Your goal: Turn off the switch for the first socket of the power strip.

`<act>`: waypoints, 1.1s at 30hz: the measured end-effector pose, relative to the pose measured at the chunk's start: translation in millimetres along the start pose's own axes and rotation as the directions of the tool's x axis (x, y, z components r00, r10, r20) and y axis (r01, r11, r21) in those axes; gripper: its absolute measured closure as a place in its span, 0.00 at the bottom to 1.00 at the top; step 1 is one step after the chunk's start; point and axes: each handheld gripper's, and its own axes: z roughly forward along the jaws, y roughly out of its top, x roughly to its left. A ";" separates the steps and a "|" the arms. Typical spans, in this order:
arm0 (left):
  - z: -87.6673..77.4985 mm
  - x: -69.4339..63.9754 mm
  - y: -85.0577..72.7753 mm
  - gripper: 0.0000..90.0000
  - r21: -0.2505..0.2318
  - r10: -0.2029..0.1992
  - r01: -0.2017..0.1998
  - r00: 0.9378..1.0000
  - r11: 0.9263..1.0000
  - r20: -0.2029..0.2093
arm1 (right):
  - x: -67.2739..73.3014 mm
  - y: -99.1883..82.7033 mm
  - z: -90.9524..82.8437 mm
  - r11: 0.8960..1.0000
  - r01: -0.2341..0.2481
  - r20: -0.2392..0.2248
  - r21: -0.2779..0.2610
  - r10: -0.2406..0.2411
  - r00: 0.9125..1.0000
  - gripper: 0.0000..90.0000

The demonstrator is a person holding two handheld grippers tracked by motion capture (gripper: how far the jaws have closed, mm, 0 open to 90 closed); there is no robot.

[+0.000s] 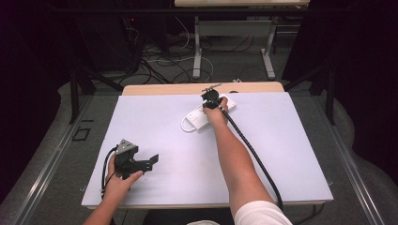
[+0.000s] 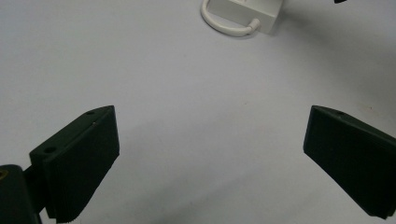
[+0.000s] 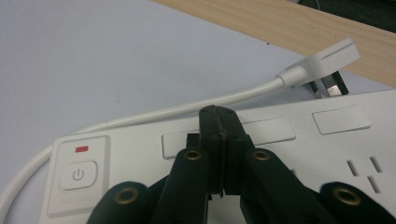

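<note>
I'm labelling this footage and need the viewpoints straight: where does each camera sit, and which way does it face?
High view: above the person's side, looking forward and down on the table; both forearms show, with the left claw and right claw.
Left gripper view: on the left claw, low over the white surface, jaws wide apart, facing the power strip.
Right gripper view: on the right claw, jaws closed together, close above the power strip, near its power button.
Shared: the power strip appears in all three.
</note>
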 end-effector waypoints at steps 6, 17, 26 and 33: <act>2.7 -0.1 -0.1 0.04 -0.006 0.000 0.000 1.000 1.000 -0.006 | -0.9 -2.0 0.0 1.000 0.005 -0.005 -0.016 -0.005 1.000 0.98; 3.7 -0.6 0.2 0.04 -0.005 0.000 0.000 1.000 1.000 -0.002 | 0.7 -4.2 -1.3 0.999 0.024 0.017 -0.037 -0.024 1.000 0.89; 4.8 -3.6 1.3 0.04 -0.003 0.014 -0.014 1.000 1.000 0.005 | 5.0 -4.4 -12.5 0.998 0.069 0.011 -0.009 -0.069 0.998 0.74; 7.4 -3.7 1.9 0.04 -0.001 0.013 -0.013 1.000 1.000 0.007 | 8.9 -2.5 -21.9 0.998 0.055 -0.020 -0.015 -0.055 0.998 0.68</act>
